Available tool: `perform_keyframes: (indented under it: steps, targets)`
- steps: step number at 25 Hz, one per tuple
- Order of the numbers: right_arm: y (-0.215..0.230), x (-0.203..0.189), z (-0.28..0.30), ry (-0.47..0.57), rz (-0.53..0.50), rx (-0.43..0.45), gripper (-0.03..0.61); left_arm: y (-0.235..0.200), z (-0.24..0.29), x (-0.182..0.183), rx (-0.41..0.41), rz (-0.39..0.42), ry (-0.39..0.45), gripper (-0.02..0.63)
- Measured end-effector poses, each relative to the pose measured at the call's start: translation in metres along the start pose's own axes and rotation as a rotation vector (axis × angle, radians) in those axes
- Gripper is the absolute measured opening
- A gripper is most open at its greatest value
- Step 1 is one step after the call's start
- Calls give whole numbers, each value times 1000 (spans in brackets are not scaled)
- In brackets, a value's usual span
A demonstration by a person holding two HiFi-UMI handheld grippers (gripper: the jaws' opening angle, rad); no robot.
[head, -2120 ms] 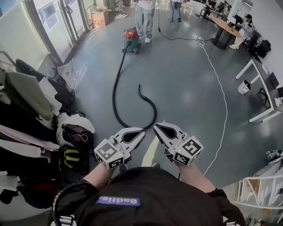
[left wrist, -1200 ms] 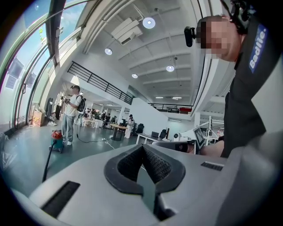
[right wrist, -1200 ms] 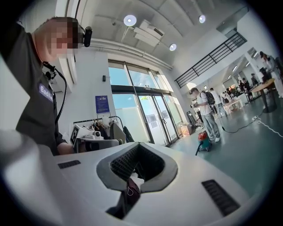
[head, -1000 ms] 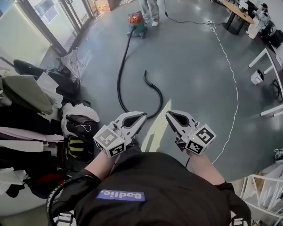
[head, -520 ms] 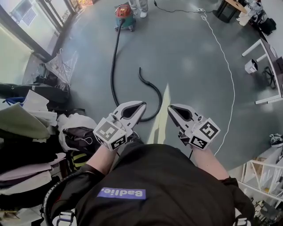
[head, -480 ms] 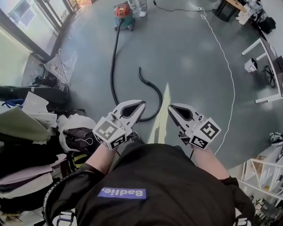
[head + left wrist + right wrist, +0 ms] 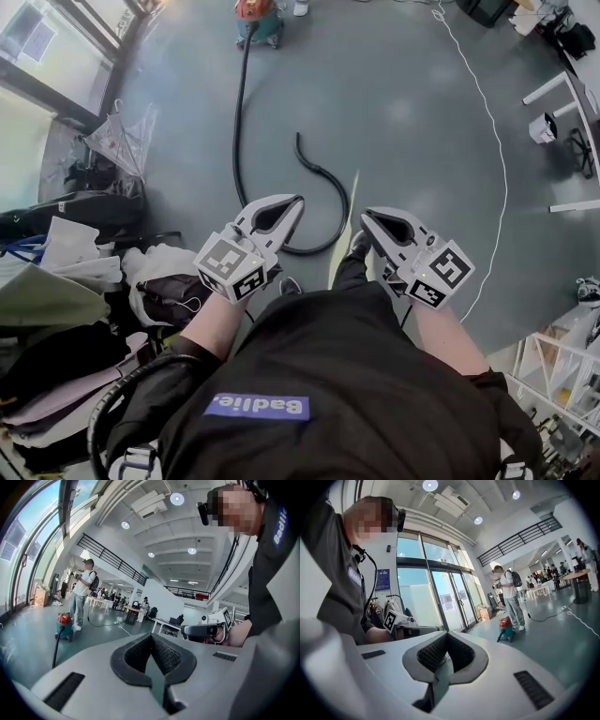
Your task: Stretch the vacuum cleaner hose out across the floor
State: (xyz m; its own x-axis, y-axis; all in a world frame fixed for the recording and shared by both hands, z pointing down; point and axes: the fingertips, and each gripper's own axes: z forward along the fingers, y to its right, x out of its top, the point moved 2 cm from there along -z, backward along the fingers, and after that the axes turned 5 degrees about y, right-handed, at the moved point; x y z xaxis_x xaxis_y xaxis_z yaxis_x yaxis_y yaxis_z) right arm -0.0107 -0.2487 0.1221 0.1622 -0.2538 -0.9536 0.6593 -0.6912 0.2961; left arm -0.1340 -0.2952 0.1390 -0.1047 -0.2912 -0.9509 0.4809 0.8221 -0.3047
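we hold both grippers out ahead of the chest, about level, and neither carries anything. the left gripper [image 7: 293,201] has its jaws pressed together on nothing, and the right gripper [image 7: 367,215] matches it, tips meeting with only the hall beyond them. we judge they are carried closed because nothing is within reach at this height.

the vacuum cleaner hose [image 7: 235,112] lies on the grey floor [image 7: 412,112] below and ahead. it leaves the red and green vacuum cleaner [image 7: 255,9] at the far end and comes toward us in a fairly straight run. it then bends round in a u just beyond the gripper tips and doubles back to its free end [image 7: 298,141], which lies loose to the right of that run. that hook is the slack the task wants drawn out.

in the head view the left tips sit close over the bend, but both gripper views look out level across the hall, so we read them as well above the hose, not touching it.

we judge this to be the approach, with nothing of the stretch done. 1 gripper will need to drop, open and take the free end, then draw it away from the vacuum cleaner. the heap of bags and clothes [image 7: 141,281] crowds the left, the white cable [image 7: 490,122] trails on the right, and a person [image 7: 82,592] stands by the vacuum cleaner, so the open floor to the right looks the safer line.
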Motion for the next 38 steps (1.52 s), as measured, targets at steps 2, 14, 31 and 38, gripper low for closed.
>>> perform_keyframes:
  steps: [2, 14, 31, 38]
  targets:
    - [30, 6, 5, 5, 6, 27, 3, -11, 27, 2, 24, 0, -15, 8]
    - [256, 15, 31, -29, 76, 151, 3, -126, 239, -52, 212, -104, -228, 8]
    - [241, -78, 156, -58, 205, -131, 4, -327, 215, -187, 98, -216, -442, 8]
    - [299, -172, 166, -67, 277, -131, 5, -388, 259, -315, 200, -300, -530, 19]
